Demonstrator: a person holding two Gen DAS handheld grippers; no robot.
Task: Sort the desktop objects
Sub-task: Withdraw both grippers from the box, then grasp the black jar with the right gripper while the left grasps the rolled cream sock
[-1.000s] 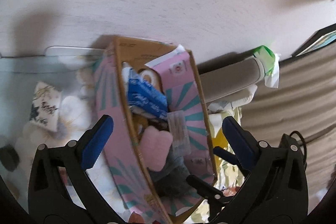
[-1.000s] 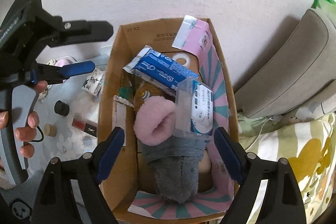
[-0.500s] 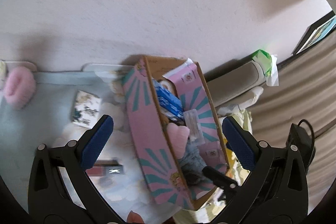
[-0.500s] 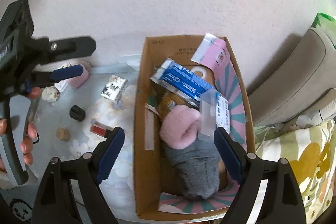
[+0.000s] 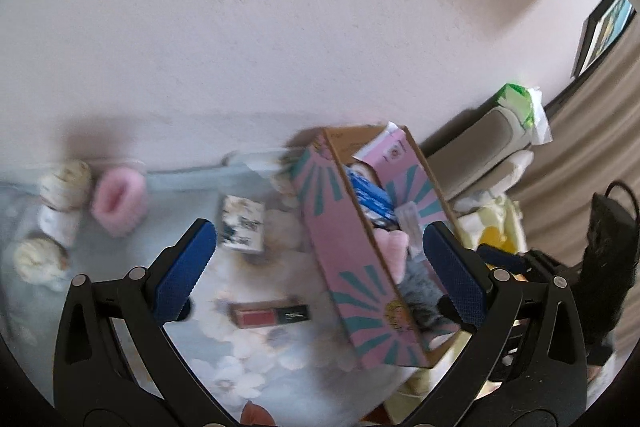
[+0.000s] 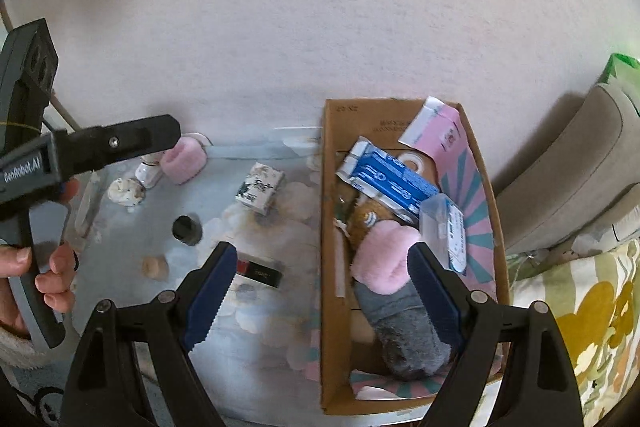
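Both tools hang above the desk with jaws spread wide and nothing between them. Nearest the right tool, just past its left fingertip, lies a red-and-black lipstick box flat on the floral desk cover; its right fingertip hangs over the cardboard box, above a grey fuzzy slipper with a pink fuzzy lining. In the left wrist view the same lipstick box lies between the left tool's fingers, a little nearer than their tips, while the pink-and-teal side of the cardboard box stands just inside the right finger.

Further out on the desk sit a small black cap and a tan round piece, well left of the right tool. Beyond them is a small printed carton, tilted, near the cardboard box's left wall. Inside the cardboard box, behind the slipper, are a clear plastic case, a blue packet and a pink card leaning at the far end.

Farthest, by the wall, a pink fuzzy item lies beside cream shell-like ornaments; the left tool, held in a hand, reaches over them in the right wrist view
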